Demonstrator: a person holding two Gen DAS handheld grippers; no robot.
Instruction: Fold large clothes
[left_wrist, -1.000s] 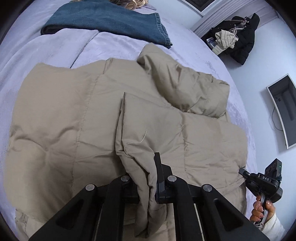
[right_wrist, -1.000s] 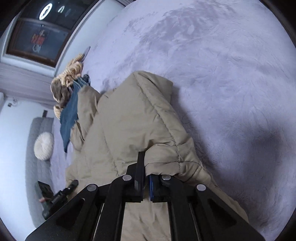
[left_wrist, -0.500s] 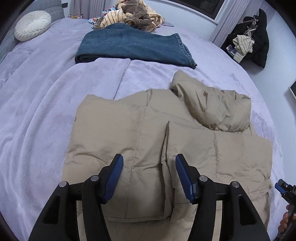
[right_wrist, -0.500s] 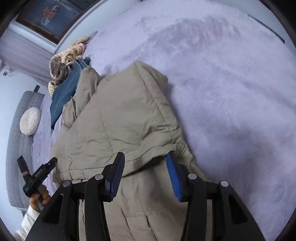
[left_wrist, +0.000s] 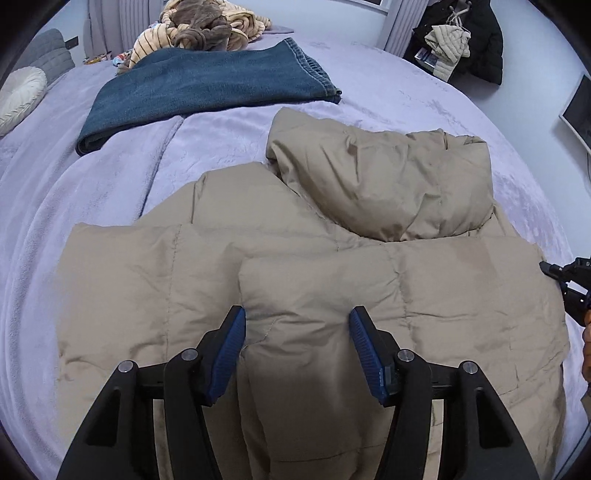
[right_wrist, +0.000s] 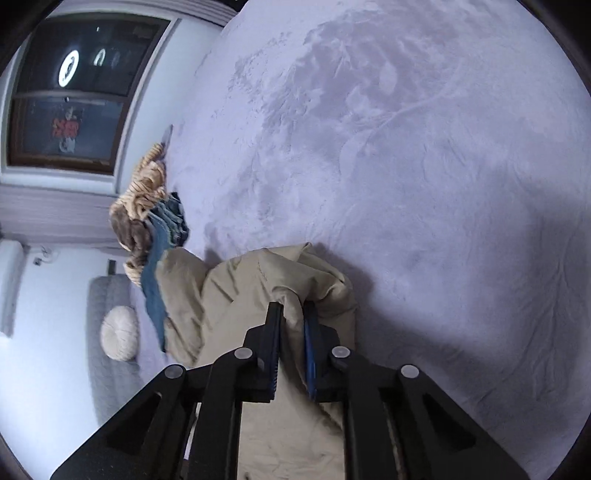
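A tan puffer jacket (left_wrist: 332, 258) lies spread on the lilac bed cover (left_wrist: 92, 184), its hood (left_wrist: 388, 184) towards the far side and its sides folded in over the middle. My left gripper (left_wrist: 297, 325) hovers open above the folded-in panel, whose edge runs between the blue pads (left_wrist: 231, 343) without being pressed. In the right wrist view my right gripper (right_wrist: 293, 312) has its jaws closing, with a bunched fold of the jacket (right_wrist: 236, 288) pinched between them. The right gripper (left_wrist: 569, 280) also shows at the left wrist view's right edge.
Folded blue jeans (left_wrist: 207, 85) lie beyond the jacket, with a heap of striped and brown clothes (left_wrist: 207, 26) behind them. A round white cushion (left_wrist: 18, 96) sits at the far left. A dark coat (left_wrist: 480, 37) hangs at the back right. Bare bed cover (right_wrist: 406, 147) stretches past the jacket.
Both grippers let go of the jacket folds they held and opened. The left one drew back and stays open. The right one moved along the jacket edge and closed on a new fold.
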